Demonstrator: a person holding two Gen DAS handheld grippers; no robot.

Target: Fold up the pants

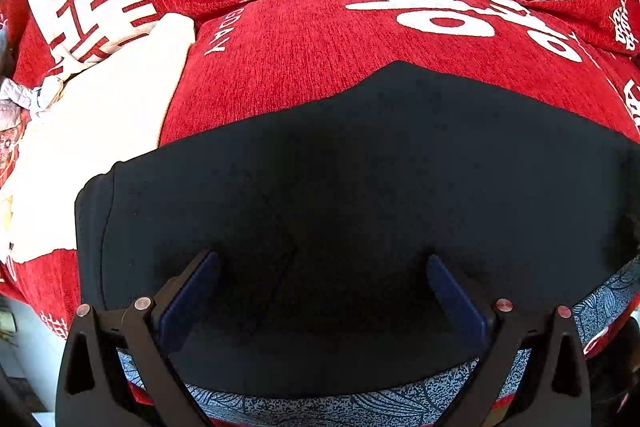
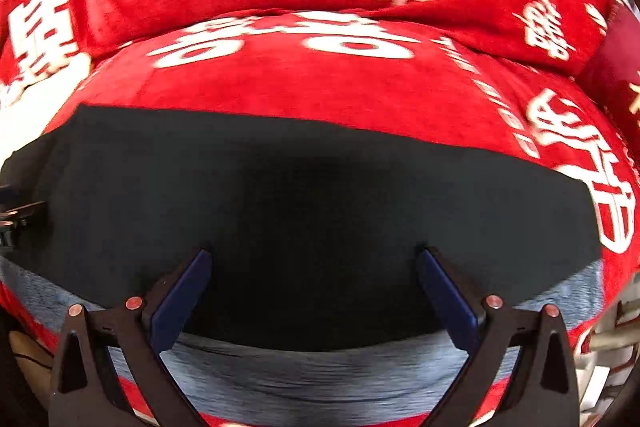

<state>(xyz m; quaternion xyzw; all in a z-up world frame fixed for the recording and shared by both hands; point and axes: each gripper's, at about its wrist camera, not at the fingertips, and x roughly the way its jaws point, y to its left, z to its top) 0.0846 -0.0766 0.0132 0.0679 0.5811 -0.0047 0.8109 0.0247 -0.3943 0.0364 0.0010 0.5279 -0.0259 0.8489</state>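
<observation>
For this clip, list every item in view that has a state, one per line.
black pants: lying flat on the red cover, spread smooth, held by neither gripper.
left gripper: open, above the pants.
right gripper: open, above the pants.
red cover: spread over the cushions.
cream cloth: lying loose beside the pants.
blue patterned cloth: flat under the pants' near edge.

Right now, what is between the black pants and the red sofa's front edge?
A blue-grey patterned cloth lies under the black fabric pants, along the red plush sofa cover. The left wrist view shows it sharpest.
</observation>
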